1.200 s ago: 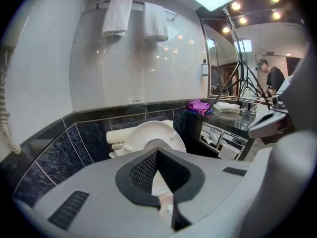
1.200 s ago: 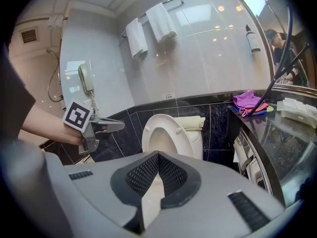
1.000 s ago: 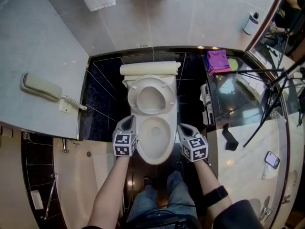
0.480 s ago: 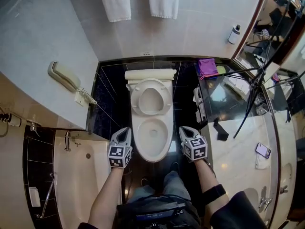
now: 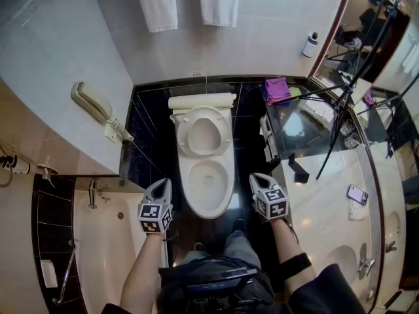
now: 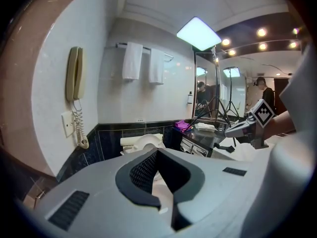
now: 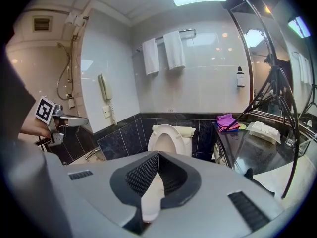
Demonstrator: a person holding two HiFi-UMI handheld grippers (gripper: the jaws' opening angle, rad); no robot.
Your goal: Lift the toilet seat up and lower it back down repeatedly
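Note:
The white toilet point(image 5: 208, 182) stands in the middle of the head view, its bowl uncovered. Its seat point(image 5: 203, 133) is raised and leans back against the tank. My left gripper point(image 5: 160, 184) hangs left of the bowl's front, shut and empty, clear of the rim. My right gripper point(image 5: 256, 177) hangs right of the bowl, also shut with nothing held. The left gripper view shows the left gripper point(image 6: 157, 151) aimed at the raised seat point(image 6: 143, 143). In the right gripper view the right gripper point(image 7: 158, 153) points at the upright seat point(image 7: 167, 137).
A wall phone point(image 5: 91, 100) hangs on the left, above a bathtub point(image 5: 98, 241). Two towels point(image 5: 157, 2) hang over the tank. On the right, a dark counter point(image 5: 308, 142) carries a purple cloth point(image 5: 277, 89), with a tripod point(image 5: 340, 110) over it.
Both grippers have drawn back from the bowl's sides toward the person and risen. The head view has widened. The seat stays upright.

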